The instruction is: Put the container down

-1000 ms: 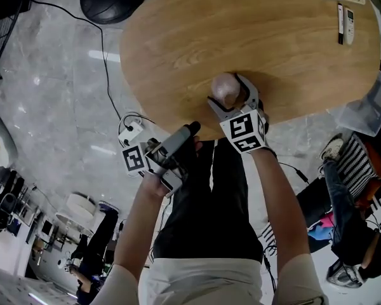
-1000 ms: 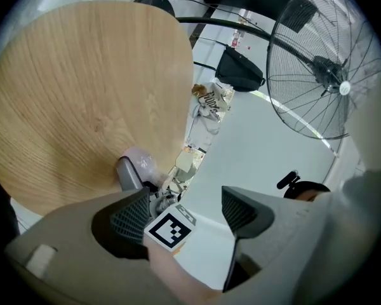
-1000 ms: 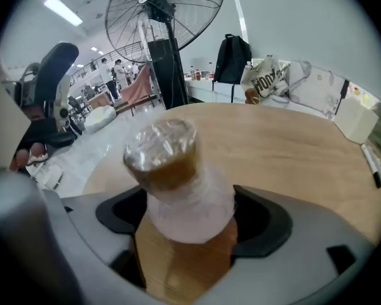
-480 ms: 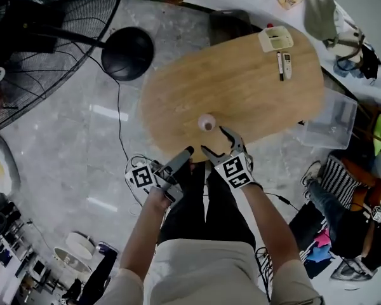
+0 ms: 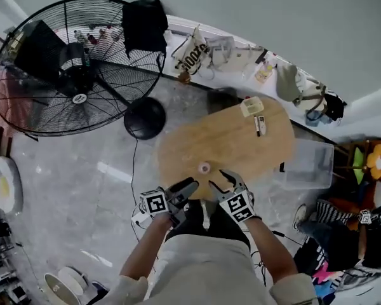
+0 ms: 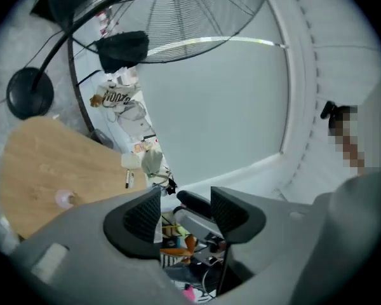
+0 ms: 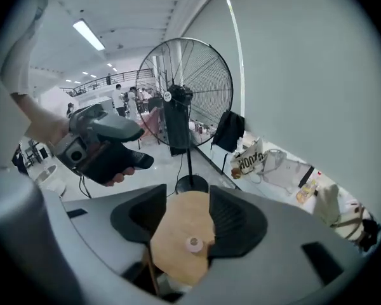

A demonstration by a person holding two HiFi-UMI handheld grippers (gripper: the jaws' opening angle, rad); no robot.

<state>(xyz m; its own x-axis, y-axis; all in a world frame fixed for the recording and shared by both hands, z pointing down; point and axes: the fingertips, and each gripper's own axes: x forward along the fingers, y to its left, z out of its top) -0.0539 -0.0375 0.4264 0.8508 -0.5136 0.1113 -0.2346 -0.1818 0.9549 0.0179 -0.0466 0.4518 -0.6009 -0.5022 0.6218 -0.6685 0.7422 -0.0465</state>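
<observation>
The container (image 5: 204, 168), a small pale pink cup, stands upright and alone on the oval wooden table (image 5: 241, 138). Both grippers hang high above the table's near edge, well clear of the cup. My left gripper (image 5: 188, 186) has been closing its jaws and is open, with nothing between the pads. My right gripper (image 5: 221, 181) has been closing too and is also open and empty. In the right gripper view the container (image 7: 193, 244) shows far below, between the jaws of the right gripper (image 7: 187, 224). In the left gripper view the container (image 6: 65, 199) sits low at the left, beside the left gripper (image 6: 185, 211).
A large floor fan (image 5: 70, 65) with a round black base (image 5: 145, 117) stands left of the table. A pale box (image 5: 252, 106) and a remote (image 5: 260, 125) lie at the table's far end. A clear plastic bin (image 5: 308, 164) sits on the floor to the right. Bags line the wall.
The right gripper's jaws stood around the container on the table; both grippers have since risen far above it. The container stays on the table. Both pairs of jaws have narrowed.
</observation>
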